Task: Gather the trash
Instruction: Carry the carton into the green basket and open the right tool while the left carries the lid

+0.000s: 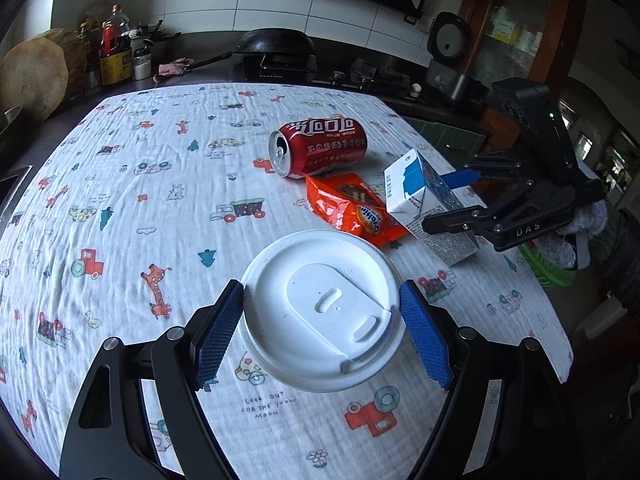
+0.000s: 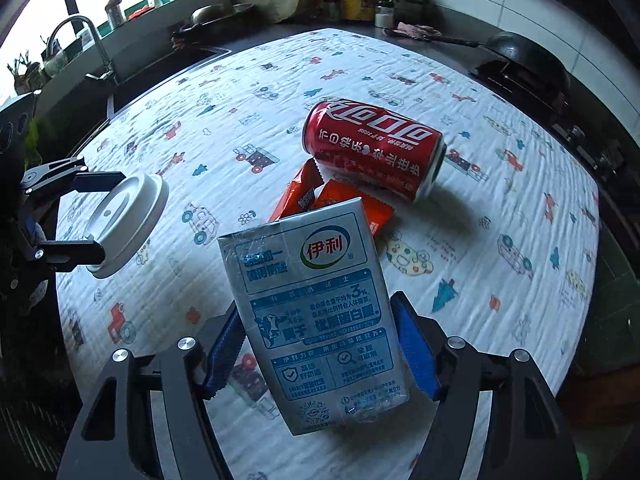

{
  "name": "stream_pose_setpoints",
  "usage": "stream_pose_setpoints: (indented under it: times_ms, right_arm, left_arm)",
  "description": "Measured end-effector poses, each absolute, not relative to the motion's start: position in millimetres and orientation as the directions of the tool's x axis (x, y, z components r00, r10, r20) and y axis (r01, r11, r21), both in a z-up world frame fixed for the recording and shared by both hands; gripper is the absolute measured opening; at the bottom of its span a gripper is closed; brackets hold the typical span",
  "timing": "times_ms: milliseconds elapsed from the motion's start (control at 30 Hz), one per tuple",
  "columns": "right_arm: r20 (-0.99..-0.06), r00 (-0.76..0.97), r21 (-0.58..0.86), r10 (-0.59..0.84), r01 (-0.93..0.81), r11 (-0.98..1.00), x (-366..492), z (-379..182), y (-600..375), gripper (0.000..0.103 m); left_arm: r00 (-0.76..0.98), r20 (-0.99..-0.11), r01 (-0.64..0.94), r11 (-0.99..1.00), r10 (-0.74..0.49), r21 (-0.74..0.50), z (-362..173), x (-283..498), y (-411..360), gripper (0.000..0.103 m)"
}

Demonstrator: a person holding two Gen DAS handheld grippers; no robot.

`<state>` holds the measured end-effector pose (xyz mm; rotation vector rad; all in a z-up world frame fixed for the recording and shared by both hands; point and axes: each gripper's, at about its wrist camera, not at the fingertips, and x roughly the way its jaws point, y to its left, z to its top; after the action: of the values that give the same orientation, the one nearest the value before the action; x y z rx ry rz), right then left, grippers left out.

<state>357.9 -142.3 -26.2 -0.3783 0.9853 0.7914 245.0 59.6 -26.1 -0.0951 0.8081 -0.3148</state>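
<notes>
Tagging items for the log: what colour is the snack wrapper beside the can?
Orange snack wrapper, clearest in the left wrist view.

The milk carton (image 2: 316,312) hides much of the orange wrapper (image 2: 304,196).

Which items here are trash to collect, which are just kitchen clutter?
Trash: lidded cup in left gripper; milk carton in right gripper; cola can; orange wrapper.

Clutter: wok, sauce bottles, pink rag, faucet.

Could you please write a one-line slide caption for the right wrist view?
Right gripper clamps a milk carton above the patterned cloth, near a red can and orange wrapper.
</notes>
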Motion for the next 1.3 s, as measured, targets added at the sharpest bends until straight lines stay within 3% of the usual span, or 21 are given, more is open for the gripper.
stream_pose_setpoints:
  times_ms: [300,800,1200,1300]
  right_arm:
    - [-0.795,0.478,0.11,0.374,-0.493,0.863,304,6,-231,0.068]
    - [-0.796,0.605,0.076,0.014,0.077,0.994,273,-16,-456,0.068]
    - [-0.816,0.578,0.145,0.007,0.193,0.97,280,-67,-506,0.069]
    - [-0.811,0.585,0.166,0.023,0.193,0.967,277,-71,-511,0.077]
  left_arm:
    - [0.625,-0.66,0.377,0.902,-0.417,-0.212,-7,234,22,0.078]
    - [0.546,-0.647,0.536,0.815,-0.532,-0.218,18,243,-79,0.078]
    - [0.505,-0.632,0.646,0.743,-0.588,-0.175,43,266,-176,0.078]
    - [0.492,-0.629,0.673,0.721,-0.603,-0.164,49,274,-205,0.078]
